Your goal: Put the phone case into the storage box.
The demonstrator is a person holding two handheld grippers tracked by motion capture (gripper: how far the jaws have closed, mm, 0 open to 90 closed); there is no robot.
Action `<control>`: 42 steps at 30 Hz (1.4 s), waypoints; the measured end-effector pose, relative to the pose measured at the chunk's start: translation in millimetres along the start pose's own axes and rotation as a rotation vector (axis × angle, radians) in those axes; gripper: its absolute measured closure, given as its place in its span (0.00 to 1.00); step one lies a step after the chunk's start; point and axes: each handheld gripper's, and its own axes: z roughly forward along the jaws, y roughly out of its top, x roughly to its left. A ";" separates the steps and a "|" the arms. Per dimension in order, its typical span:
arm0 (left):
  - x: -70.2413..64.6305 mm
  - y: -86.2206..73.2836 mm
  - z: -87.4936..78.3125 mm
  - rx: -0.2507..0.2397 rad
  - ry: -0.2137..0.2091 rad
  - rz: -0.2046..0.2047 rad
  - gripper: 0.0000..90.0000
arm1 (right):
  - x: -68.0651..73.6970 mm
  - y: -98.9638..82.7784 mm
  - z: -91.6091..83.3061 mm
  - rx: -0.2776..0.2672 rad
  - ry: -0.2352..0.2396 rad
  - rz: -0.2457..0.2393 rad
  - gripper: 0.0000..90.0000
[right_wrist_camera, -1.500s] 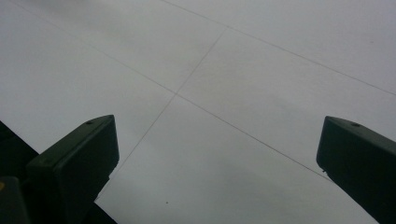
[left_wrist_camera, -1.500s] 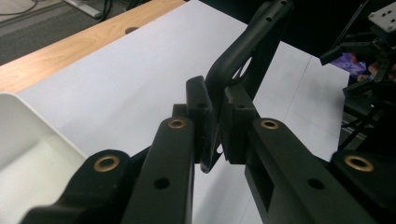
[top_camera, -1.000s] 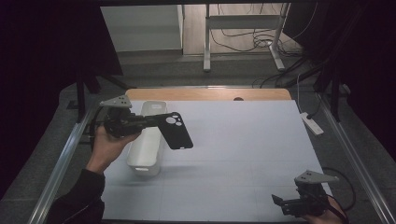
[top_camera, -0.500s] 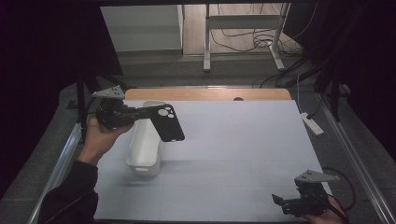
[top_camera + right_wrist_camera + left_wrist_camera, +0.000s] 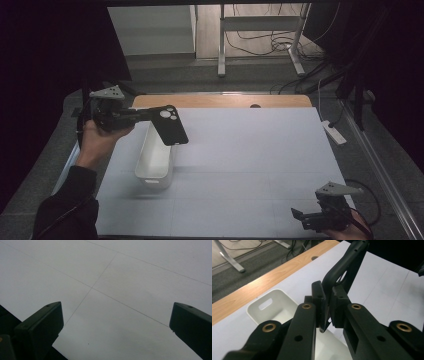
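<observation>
One risk: phone case (image 5: 170, 125) slips from thin edge grip, missing white bin (image 5: 155, 160).
Left gripper (image 5: 325, 312): pinching case.
Right gripper (image 5: 117, 322): spread, idle.

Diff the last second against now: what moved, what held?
The left gripper, jaws shut on the black plastic phone case, carried it up and toward the table's far-left corner, above the white rectangular plastic bin; grip unchanged. The bin stayed put, and the right gripper stayed at the near-right edge, jaws open.
</observation>
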 end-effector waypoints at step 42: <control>57.7 -6.4 13.1 0.052 0.135 -0.018 0.93 | 0.7 -0.1 0.4 0.006 0.011 -0.012 0.00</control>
